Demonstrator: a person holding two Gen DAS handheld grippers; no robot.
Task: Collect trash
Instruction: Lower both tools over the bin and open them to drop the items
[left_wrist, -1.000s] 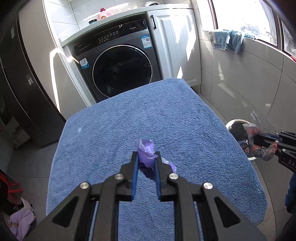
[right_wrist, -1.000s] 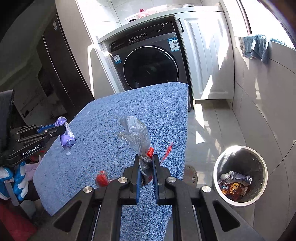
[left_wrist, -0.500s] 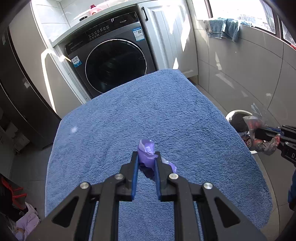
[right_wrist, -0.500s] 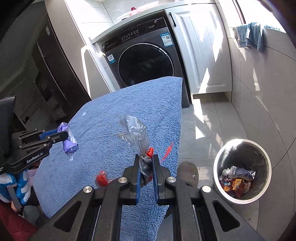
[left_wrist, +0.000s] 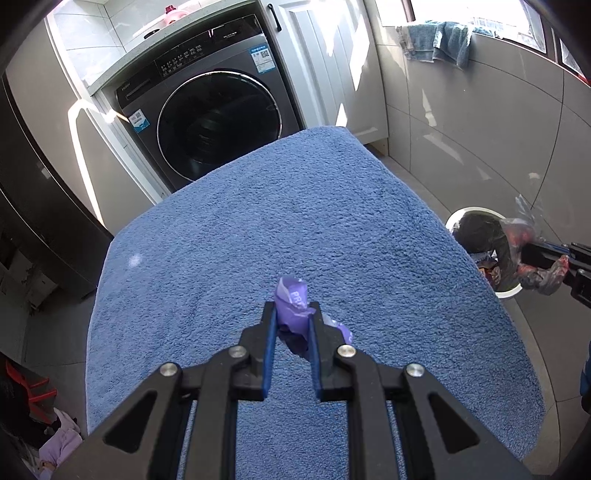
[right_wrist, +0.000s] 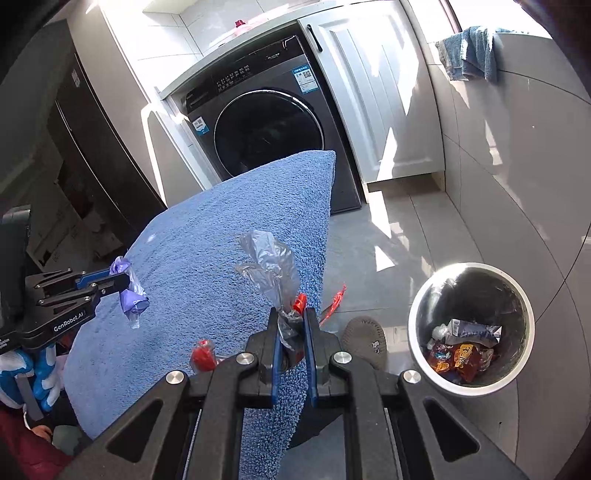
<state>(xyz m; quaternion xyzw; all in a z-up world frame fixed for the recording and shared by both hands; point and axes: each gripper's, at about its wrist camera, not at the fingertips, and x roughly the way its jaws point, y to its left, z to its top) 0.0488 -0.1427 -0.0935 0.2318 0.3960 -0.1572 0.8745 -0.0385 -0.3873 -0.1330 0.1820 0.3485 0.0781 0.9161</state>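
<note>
My left gripper (left_wrist: 292, 314) is shut on a crumpled purple wrapper (left_wrist: 291, 301) and holds it above the blue towel-covered table (left_wrist: 295, 221). It also shows in the right wrist view (right_wrist: 110, 282) with the purple wrapper (right_wrist: 131, 295) hanging from it. My right gripper (right_wrist: 291, 321) is shut on a clear plastic wrapper with red parts (right_wrist: 269, 266), past the table's right edge, left of the round trash bin (right_wrist: 415, 314). The bin holds several wrappers. In the left wrist view the right gripper (left_wrist: 532, 254) with its wrapper (left_wrist: 541, 278) is over the bin (left_wrist: 458, 218).
A dark washing machine (left_wrist: 218, 110) and a white cabinet (left_wrist: 325, 66) stand behind the table. A grey tiled wall (right_wrist: 517, 166) runs on the right with a blue cloth (right_wrist: 469, 51) on its ledge. A slipper (right_wrist: 364, 339) lies on the floor beside the bin.
Both grippers have moved forward and to the right with their wrappers. The bin now sits closer to the right gripper.
</note>
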